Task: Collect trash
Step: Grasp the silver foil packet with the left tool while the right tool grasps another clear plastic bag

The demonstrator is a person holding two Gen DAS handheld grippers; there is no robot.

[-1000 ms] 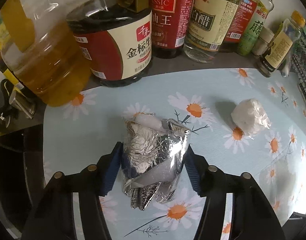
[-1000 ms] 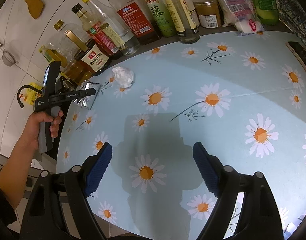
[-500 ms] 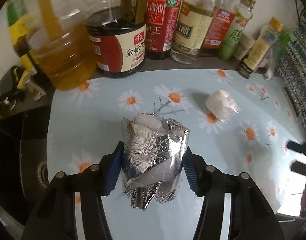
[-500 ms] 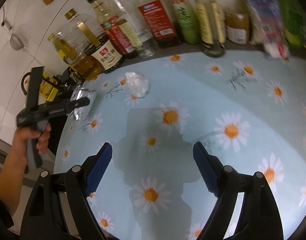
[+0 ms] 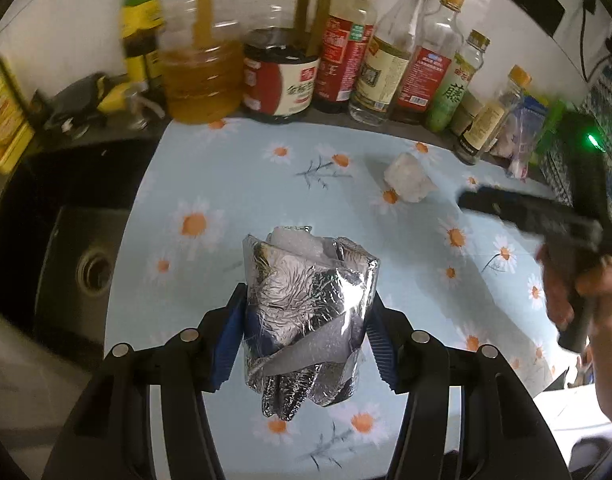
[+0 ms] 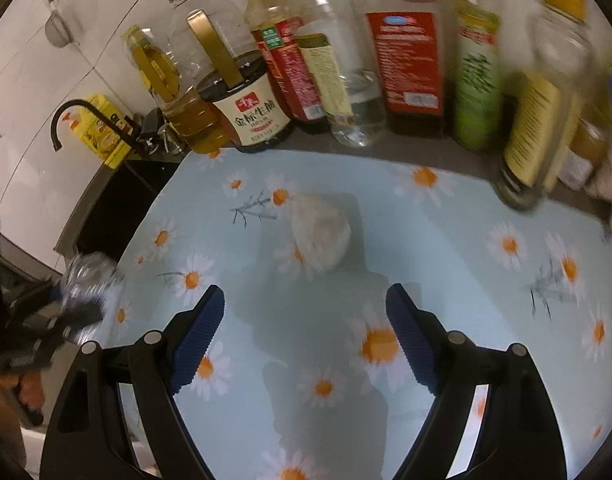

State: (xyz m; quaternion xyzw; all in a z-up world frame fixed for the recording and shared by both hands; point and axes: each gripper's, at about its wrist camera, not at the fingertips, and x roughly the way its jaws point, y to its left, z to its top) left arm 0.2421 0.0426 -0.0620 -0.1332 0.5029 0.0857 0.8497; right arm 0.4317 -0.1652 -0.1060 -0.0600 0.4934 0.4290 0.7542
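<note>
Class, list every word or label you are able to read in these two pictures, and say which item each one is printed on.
"金标生抽" on the dark soy sauce jug's cream label.
"藤" on the green-labelled bottle.
"王", the one clear character on the red-labelled sauce bottle.
The white-labelled vinegar bottle, the red-labelled clear bottle and the yellow carton carry print too blurred to read.
</note>
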